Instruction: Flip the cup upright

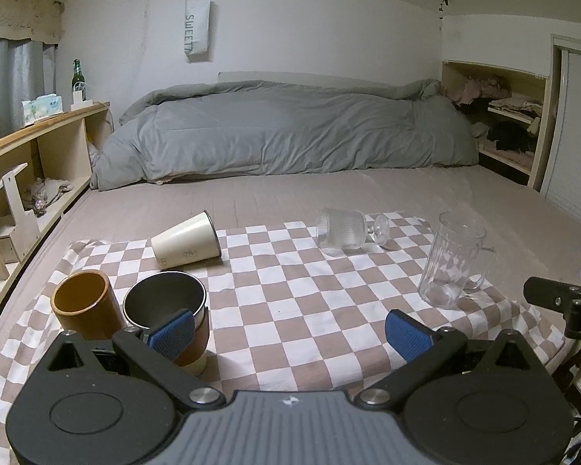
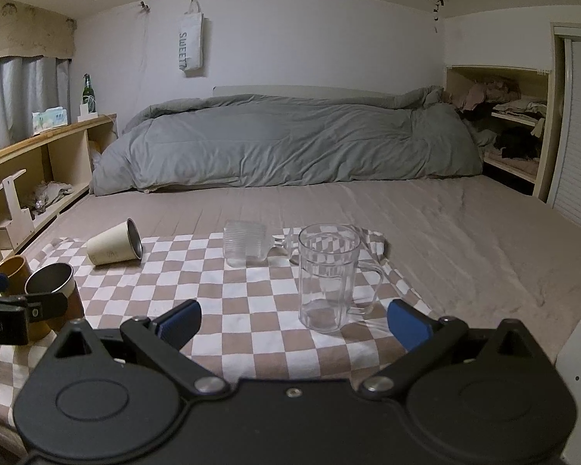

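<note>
A cream cup (image 1: 186,242) lies on its side on the checkered cloth (image 1: 290,302), mouth toward the right; it also shows in the right wrist view (image 2: 114,248). A ribbed stemmed glass (image 1: 342,228) lies on its side further right, seen also in the right wrist view (image 2: 246,244). A clear handled mug (image 1: 453,259) (image 2: 327,277) stands upright. A steel cup with brown sleeve (image 1: 170,306) and an orange-brown cup (image 1: 83,300) stand upright at the left. My left gripper (image 1: 290,335) is open and empty, its left finger in front of the steel cup. My right gripper (image 2: 294,323) is open and empty, just short of the clear mug.
The cloth lies on a beige bed (image 2: 464,224) with a grey duvet (image 1: 282,131) at the back. A wooden shelf (image 1: 38,147) with a green bottle (image 1: 77,77) runs along the left. A closet nook (image 1: 499,116) is at the back right.
</note>
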`<action>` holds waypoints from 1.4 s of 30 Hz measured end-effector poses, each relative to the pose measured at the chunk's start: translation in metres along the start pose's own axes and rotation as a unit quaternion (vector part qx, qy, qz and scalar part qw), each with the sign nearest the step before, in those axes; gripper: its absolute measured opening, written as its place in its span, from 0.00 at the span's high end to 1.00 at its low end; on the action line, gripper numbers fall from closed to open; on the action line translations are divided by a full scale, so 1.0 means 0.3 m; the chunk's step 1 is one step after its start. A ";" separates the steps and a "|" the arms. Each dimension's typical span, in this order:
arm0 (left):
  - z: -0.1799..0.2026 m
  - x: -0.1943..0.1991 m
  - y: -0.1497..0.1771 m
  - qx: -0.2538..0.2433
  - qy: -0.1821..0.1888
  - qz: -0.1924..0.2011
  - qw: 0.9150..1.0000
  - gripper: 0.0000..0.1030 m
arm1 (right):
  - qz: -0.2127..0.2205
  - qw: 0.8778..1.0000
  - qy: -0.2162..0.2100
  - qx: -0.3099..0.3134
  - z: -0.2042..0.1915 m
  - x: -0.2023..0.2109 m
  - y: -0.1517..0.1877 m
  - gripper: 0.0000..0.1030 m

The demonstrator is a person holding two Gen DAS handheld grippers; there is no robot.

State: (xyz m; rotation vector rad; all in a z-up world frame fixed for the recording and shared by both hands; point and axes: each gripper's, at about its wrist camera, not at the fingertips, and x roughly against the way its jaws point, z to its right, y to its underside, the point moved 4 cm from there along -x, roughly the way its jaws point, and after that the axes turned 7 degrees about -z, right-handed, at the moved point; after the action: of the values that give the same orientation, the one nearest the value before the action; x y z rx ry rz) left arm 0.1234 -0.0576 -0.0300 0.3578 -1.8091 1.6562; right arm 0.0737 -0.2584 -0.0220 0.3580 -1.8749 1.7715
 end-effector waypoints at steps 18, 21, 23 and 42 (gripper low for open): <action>0.002 -0.006 0.003 0.000 -0.002 -0.002 1.000 0.00 | -0.002 1.000 0.003 0.001 0.001 -0.006 0.005 0.00; -0.003 -0.007 0.010 0.000 -0.003 -0.003 1.000 0.00 | -0.002 1.000 0.003 0.001 0.002 -0.005 0.004 0.00; -0.004 -0.007 0.009 0.000 -0.002 -0.003 1.000 0.00 | -0.002 1.000 0.003 0.001 0.001 -0.005 0.004 0.00; -0.006 -0.010 0.014 0.000 -0.003 -0.007 1.000 0.00 | -0.002 1.000 0.003 0.002 0.001 -0.005 0.001 0.00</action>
State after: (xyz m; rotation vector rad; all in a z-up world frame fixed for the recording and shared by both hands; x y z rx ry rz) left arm 0.1238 -0.0558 -0.0351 0.3750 -1.8076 1.6472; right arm 0.0746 -0.2590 -0.0231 0.3566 -1.8650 1.7713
